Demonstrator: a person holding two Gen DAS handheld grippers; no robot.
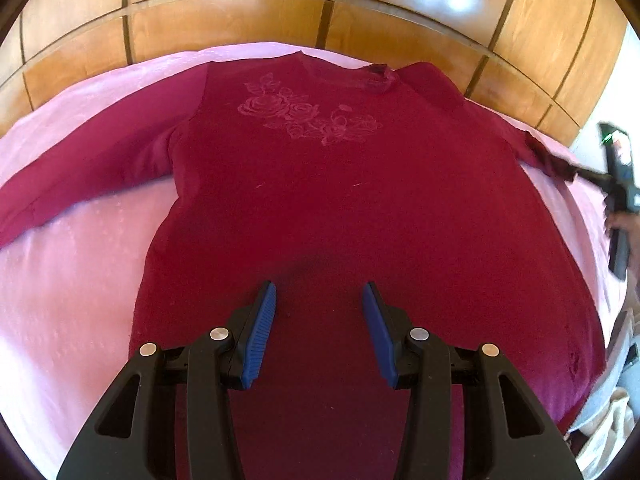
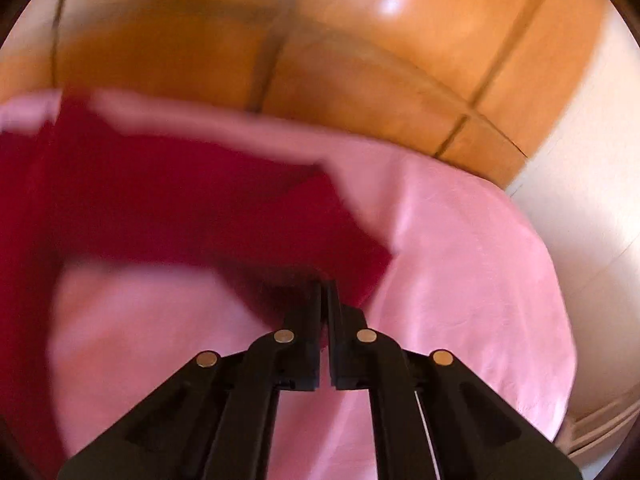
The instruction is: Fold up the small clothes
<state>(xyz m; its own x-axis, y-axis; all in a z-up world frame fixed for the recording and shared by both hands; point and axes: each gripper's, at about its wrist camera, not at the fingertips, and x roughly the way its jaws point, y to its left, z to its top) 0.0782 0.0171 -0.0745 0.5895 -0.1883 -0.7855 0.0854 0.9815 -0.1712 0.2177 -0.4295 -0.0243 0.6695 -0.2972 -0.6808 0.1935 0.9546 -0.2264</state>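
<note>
Pink sheet [image 1: 72,280] covers the bed, red sweater [image 1: 320,200] flat on it, front up. Left gripper [image 1: 319,300] hangs over the lower body, jaws apart, empty. Right gripper [image 2: 325,280] is clamped on the right sleeve cuff [image 2: 352,256], out near the bed edge. Wood headboard [image 1: 280,20] behind. Risk: thin pinch on the cuff could slip mid-fold, or dragging the sleeve skews the body since nothing pins it. Right view is motion-blurred; depth of bite is unclear. Left cuff is cut off.
</note>
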